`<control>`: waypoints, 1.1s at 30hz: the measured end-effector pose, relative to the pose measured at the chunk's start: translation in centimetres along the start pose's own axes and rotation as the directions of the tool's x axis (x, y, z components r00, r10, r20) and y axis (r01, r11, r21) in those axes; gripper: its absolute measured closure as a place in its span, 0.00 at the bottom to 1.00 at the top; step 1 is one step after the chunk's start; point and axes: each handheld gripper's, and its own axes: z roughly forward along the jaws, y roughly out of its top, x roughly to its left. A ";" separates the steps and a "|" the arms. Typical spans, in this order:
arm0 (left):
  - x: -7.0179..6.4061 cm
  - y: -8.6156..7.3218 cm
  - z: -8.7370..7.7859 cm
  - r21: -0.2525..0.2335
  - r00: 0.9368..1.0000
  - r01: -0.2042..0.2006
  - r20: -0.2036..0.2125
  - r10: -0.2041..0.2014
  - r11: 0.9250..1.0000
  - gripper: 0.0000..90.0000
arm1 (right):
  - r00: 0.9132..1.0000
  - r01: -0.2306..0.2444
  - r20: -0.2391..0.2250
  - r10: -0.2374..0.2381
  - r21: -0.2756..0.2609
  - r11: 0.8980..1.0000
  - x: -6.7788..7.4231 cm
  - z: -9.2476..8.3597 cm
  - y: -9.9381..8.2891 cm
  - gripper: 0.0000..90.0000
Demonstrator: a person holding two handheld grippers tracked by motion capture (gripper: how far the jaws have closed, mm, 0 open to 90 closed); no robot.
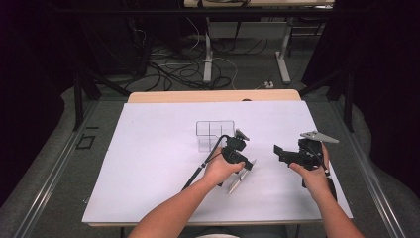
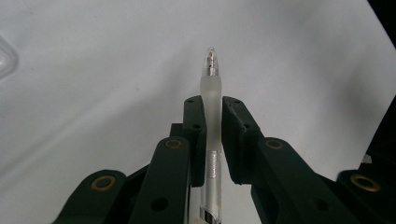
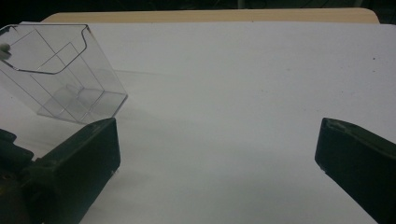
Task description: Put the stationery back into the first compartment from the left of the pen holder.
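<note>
Left gripper view, pen (image 2: 212,116) clamped between jaws, tip apparently protruding beyond.

High overview, two close tool views

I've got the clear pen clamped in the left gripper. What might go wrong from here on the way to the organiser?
1. The left gripper pinches the slim translucent plastic pen on its smooth frosted barrel, so it may pivot or slide out.
2. The clear plastic compartmented organiser looks light and stands unheld, with the open right gripper apart from it. A bump from the pen could tip or push it.
</note>
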 end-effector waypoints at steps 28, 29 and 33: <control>1.5 2.3 -9.9 -0.279 0.996 -0.038 -0.092 0.013 0.959 0.89 | 1.000 0.007 0.002 -0.007 0.000 1.000 0.0 0.0 0.0 0.00; 1.5 2.4 -10.3 -0.294 0.995 -0.039 -0.094 0.012 0.955 0.89 | 1.000 0.008 0.001 -0.008 0.000 1.000 0.0 0.0 0.0 0.00; 1.4 2.5 -11.7 -0.358 0.991 -0.068 -0.128 0.023 0.931 0.89 | 1.000 -0.001 0.000 0.001 0.004 1.000 0.1 0.0 0.0 0.00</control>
